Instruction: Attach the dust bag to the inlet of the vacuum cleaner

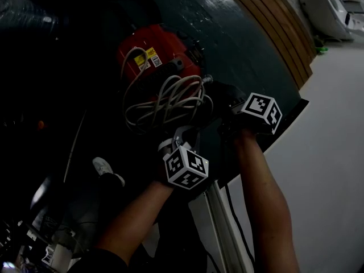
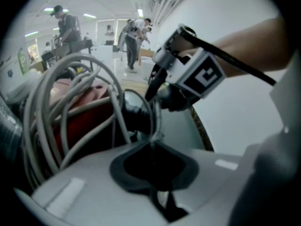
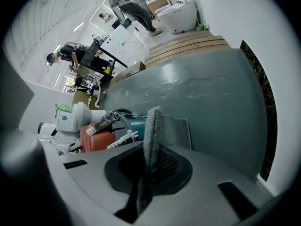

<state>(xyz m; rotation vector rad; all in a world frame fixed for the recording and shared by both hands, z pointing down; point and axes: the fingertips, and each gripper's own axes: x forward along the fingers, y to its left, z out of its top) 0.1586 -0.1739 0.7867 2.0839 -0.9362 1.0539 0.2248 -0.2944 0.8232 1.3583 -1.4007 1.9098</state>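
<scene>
The red vacuum cleaner (image 1: 152,56) lies on a dark surface, and a coil of grey cable (image 1: 165,98) rests on top of it. The dust bag is grey mesh fabric (image 3: 151,126). My right gripper (image 3: 148,166) is shut on its upright edge, and a flat grey panel of the bag (image 3: 176,131) spreads behind. My left gripper (image 2: 153,147) is shut on a thin edge of the same bag (image 2: 156,121), right beside the cable loops (image 2: 51,107). In the head view the left gripper (image 1: 183,152) and the right gripper (image 1: 239,118) sit close together just in front of the vacuum cleaner.
The vacuum cleaner lies on a dark grey-green platform (image 3: 202,93) with a wooden edge (image 1: 278,33). A white plug (image 3: 123,136) and a teal part (image 3: 136,124) lie by the red body. A white machine (image 3: 75,117) stands behind. People work at benches in the background.
</scene>
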